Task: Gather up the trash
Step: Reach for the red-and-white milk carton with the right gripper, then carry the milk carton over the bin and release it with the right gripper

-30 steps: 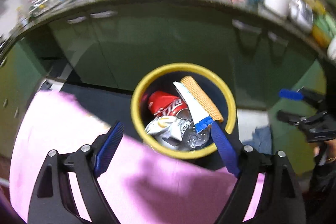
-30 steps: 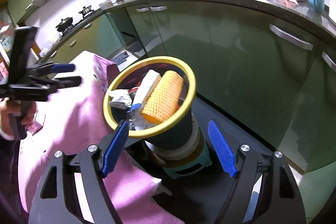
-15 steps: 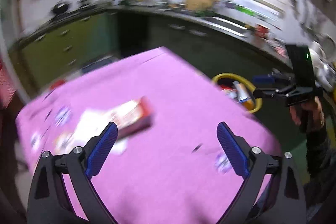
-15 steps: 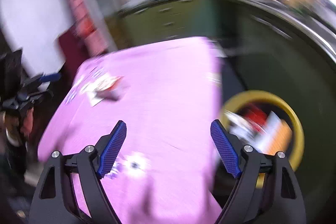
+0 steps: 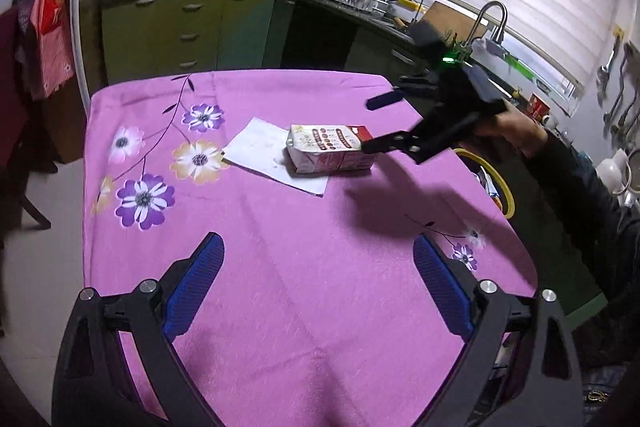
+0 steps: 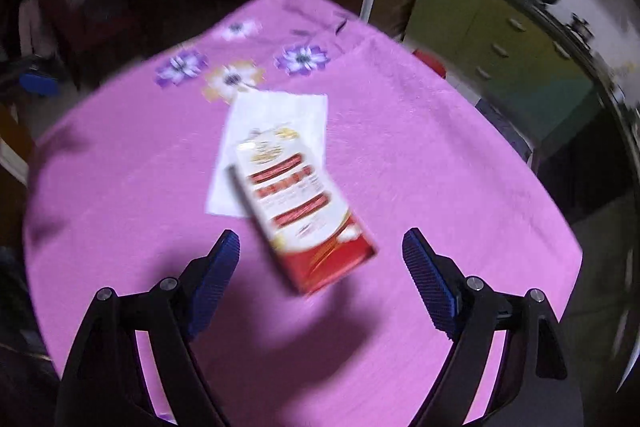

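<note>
Kitchen table with pink floral cloth [image 5: 280, 267] carries a red-and-white carton [image 5: 330, 149] lying on its side, partly on a white paper sheet [image 5: 256, 147]; its print is unreadable. Left gripper [image 5: 318, 281] is spread wide, empty. Right gripper [image 6: 320, 267] is spread wide above the carton, not touching it.

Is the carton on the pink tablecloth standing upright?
No, the carton lies on its side on the pink tablecloth, with one end resting over the white paper sheet.
</note>
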`<state>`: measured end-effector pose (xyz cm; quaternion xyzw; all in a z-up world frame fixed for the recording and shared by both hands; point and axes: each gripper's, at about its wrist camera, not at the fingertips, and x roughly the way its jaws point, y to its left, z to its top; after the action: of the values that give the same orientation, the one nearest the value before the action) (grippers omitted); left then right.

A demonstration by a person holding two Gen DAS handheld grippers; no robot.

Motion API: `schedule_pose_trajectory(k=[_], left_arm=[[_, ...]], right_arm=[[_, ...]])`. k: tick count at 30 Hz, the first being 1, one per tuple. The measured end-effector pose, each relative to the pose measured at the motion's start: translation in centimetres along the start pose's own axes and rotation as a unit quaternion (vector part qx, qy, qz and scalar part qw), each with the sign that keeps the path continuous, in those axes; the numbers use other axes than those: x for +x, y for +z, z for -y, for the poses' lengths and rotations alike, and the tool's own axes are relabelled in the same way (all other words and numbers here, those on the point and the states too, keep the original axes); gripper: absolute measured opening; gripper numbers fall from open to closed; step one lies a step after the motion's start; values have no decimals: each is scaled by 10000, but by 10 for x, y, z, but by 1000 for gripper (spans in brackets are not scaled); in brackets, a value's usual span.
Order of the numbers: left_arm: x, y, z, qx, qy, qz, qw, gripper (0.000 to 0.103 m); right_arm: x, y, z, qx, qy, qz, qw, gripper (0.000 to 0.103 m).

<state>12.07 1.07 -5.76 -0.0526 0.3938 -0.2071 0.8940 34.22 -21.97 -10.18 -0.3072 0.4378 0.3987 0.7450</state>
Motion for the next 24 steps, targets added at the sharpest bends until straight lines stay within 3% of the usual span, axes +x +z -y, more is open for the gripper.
schedule_pose_trajectory(k=[4, 8, 11, 17, 24], left_arm=[[6, -2, -7, -118, -50, -79, 9999, 91], [13, -2, -8, -159, -143, -174, 9996, 91], [17, -2, -5, -113, -162, -215, 9996, 91], [24, -3, 2, -43, -231, -306, 9993, 91], [29, -2, 21, 126, -425, -333, 9985, 91]], right_arm=[[33, 4, 7, -374, 324, -567, 9972, 85], [49, 4, 9, -364, 561, -759, 9949, 85], [54, 1, 12, -210, 720, -809, 9939, 68], [35, -26, 19, 224, 767, -589, 9951, 58], [-40, -75, 14, 910, 418, -8, 9950, 53]])
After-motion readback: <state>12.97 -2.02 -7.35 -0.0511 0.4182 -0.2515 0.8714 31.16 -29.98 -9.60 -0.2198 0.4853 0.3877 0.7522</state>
